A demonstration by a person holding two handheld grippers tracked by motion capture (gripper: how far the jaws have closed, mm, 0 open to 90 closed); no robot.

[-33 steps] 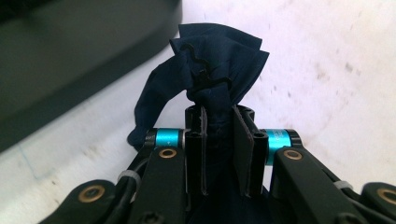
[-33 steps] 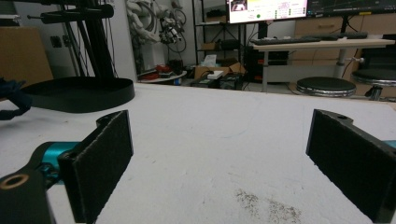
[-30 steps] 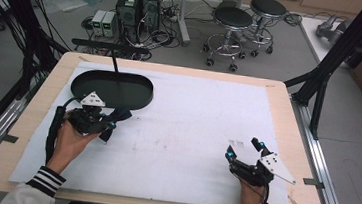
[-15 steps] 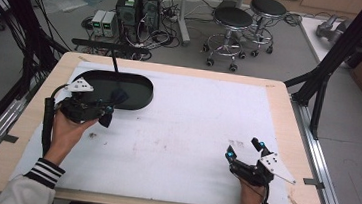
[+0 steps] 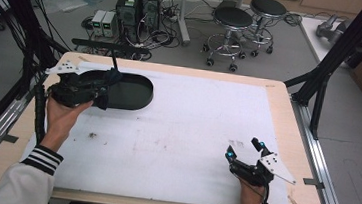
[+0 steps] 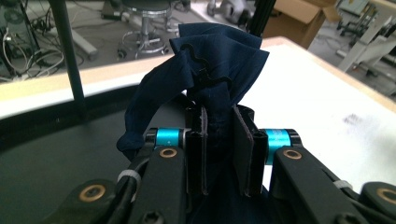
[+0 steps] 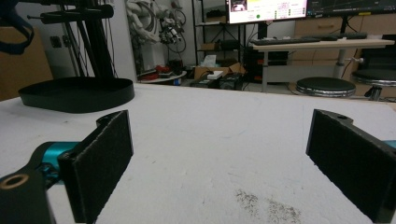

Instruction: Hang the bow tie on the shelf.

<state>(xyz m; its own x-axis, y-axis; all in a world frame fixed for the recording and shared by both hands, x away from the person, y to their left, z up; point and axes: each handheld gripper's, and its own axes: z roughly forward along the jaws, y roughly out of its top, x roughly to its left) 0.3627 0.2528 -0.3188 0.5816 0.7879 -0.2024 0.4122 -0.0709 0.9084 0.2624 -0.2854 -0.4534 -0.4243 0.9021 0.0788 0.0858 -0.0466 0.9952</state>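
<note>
My left gripper (image 5: 101, 88) is shut on a dark blue cloth (image 6: 205, 79), which bunches up between the two jaws in the left gripper view. It hovers at the left end of the black oval tray (image 5: 132, 93), with the dark blue cloth (image 5: 108, 82) over the tray's edge. The same tray (image 7: 77, 93) lies far off in the right gripper view. My right gripper (image 5: 245, 149) rests at the table's front right, open, with nothing between its pads (image 7: 100, 161).
A white mat (image 5: 191, 128) covers the wooden table. A black stand post (image 5: 114, 60) rises behind the tray. Small dark specks (image 5: 91, 135) mark the mat near the left hand. Stools and computers stand on the floor beyond the far edge.
My left gripper has carried the cloth left and away from the person, from the mat in front of the tray up to the tray's left end. The right gripper has stayed put.
</note>
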